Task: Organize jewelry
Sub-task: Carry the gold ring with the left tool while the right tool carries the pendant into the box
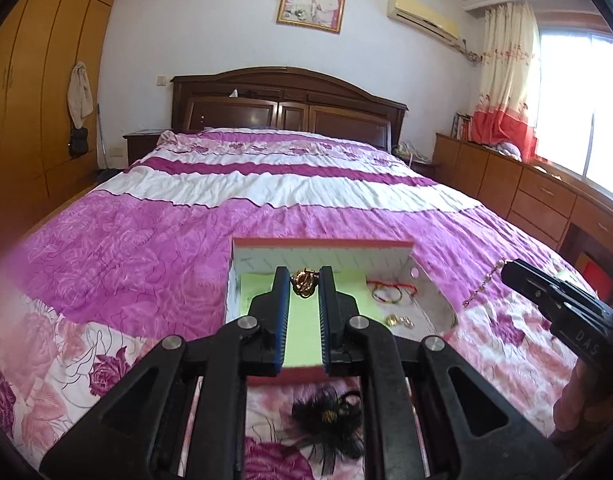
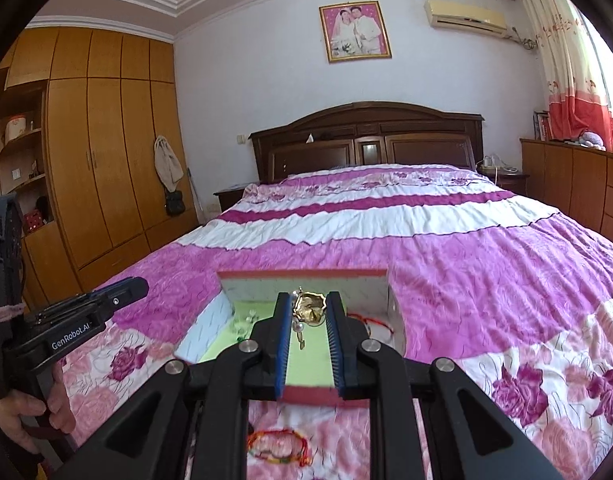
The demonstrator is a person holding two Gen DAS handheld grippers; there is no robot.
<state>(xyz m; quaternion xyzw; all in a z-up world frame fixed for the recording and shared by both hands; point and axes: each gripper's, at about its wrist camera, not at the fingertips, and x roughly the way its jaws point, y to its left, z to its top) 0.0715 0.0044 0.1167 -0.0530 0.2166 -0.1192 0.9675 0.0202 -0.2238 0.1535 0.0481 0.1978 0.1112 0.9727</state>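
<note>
An open pink-rimmed box [image 1: 322,245] with a green lined floor sits on the bed; it also shows in the right wrist view [image 2: 302,274]. My left gripper [image 1: 304,280] is shut on a gold ornament [image 1: 304,282] above the box. My right gripper [image 2: 309,308] is shut on a gold pendant piece [image 2: 309,308] with a small dangling pearl chain [image 2: 299,332], held over the box. Inside the box lie a red-and-green cord bracelet [image 1: 390,290] and gold rings [image 1: 400,321]. The right gripper body [image 1: 562,308] shows at right holding a dangling chain [image 1: 482,282].
A black feather hair clip [image 1: 330,416] lies on the quilt before the box. A multicoloured cord bracelet [image 2: 278,446] lies on the quilt under my right gripper. The pink floral quilt [image 1: 146,248] covers the bed. Wooden drawers [image 1: 546,196] stand at right, a wardrobe [image 2: 98,152] at left.
</note>
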